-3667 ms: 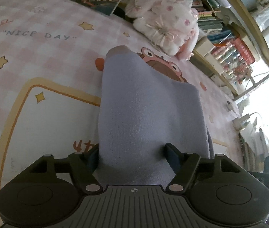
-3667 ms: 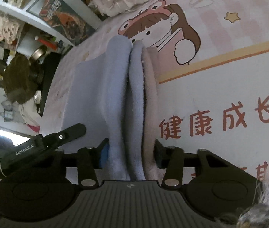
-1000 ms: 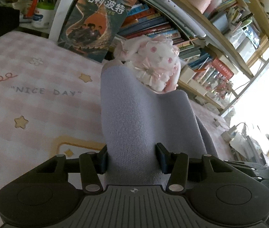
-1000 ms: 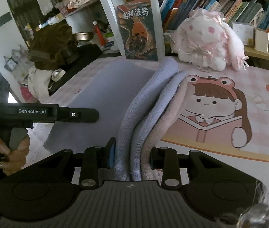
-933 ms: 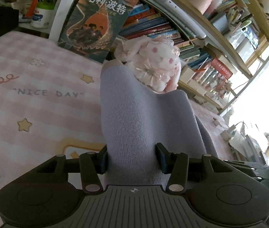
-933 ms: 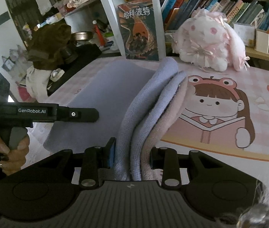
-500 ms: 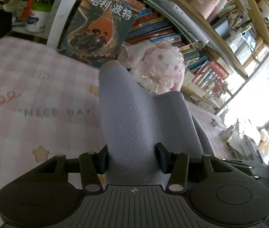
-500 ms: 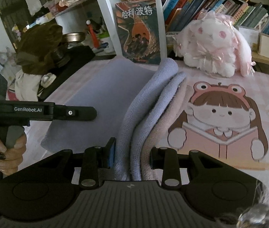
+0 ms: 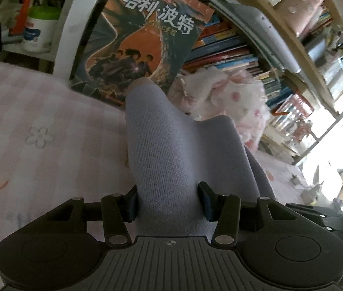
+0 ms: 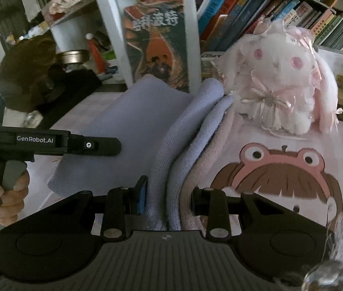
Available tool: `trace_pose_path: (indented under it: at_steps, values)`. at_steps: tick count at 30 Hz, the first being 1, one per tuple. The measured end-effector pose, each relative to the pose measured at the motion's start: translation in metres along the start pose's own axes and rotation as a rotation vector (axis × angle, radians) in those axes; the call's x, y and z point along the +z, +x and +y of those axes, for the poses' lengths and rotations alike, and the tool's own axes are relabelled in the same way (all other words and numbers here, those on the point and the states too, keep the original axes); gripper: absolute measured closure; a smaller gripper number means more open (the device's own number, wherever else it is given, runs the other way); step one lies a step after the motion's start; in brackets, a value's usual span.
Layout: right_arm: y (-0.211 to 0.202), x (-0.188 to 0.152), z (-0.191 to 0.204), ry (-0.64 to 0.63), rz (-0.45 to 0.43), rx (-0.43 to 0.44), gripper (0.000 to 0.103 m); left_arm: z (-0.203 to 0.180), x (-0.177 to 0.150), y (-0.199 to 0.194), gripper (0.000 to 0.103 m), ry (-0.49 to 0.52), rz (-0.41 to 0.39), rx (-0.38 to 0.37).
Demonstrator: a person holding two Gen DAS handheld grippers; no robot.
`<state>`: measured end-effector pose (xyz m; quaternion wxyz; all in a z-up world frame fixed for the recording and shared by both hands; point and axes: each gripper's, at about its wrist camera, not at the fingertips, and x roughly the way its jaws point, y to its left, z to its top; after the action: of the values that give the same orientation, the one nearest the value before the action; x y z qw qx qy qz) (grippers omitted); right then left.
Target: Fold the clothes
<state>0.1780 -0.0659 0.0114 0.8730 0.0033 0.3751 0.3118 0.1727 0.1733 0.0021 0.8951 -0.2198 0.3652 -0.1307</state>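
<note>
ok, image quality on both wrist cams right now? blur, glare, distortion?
Left wrist: window at right blown out white, bedsheet motion-smeared, held lavender garment sharp. Right wrist: book cover and sheet print streaked by motion, plush toy slightly soft, no glare. Both: strong fisheye bending of the shelves, dark vignetted corners.

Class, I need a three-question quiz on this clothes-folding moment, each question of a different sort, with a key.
1. True or false: the left hand-held gripper is shut on the lavender knit garment.
2. What stands directly behind the plush toy? A) books on a shelf B) a window C) a lamp
3. Fill in: the cartoon girl print on the pink bedspread wears a ____ hat.

Key: 1 true; 2 A; 3 frog.
</note>
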Motion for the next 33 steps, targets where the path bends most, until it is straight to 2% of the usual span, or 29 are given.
trace_pose_path:
  at_steps: [5, 10, 13, 14, 16, 19, 26, 33]
  values:
    - [0.024, 0.012, -0.021, 0.013, 0.021, -0.014, 0.073, 0.007, 0.012, 0.029, 0.055, -0.035, 0.037, 0.017]
    - [0.033, 0.004, -0.042, 0.122, 0.018, -0.002, 0.07, 0.014, 0.01, 0.036, 0.054, -0.07, 0.037, 0.02]
    - [0.034, -0.001, -0.049, 0.188, 0.012, -0.001, 0.064, 0.014, 0.009, 0.037, 0.047, -0.075, 0.038, 0.038]
    - [0.035, -0.002, -0.052, 0.21, 0.01, -0.001, 0.057, 0.013, 0.009, 0.038, 0.044, -0.077, 0.037, 0.055]
    - [0.033, -0.003, -0.051, 0.221, 0.003, -0.031, 0.04, 0.006, 0.009, 0.035, 0.04, -0.042, 0.023, 0.1]
    - [0.028, -0.002, -0.05, 0.229, -0.002, -0.075, 0.032, -0.006, 0.008, 0.027, 0.035, 0.036, 0.002, 0.164]
    - [-0.008, -0.007, -0.039, 0.248, -0.088, -0.191, 0.022, -0.021, -0.007, -0.007, 0.028, 0.099, -0.084, 0.227]
    - [-0.034, -0.022, -0.014, 0.149, -0.082, -0.319, 0.017, -0.041, -0.029, -0.03, 0.023, 0.2, -0.093, 0.32]
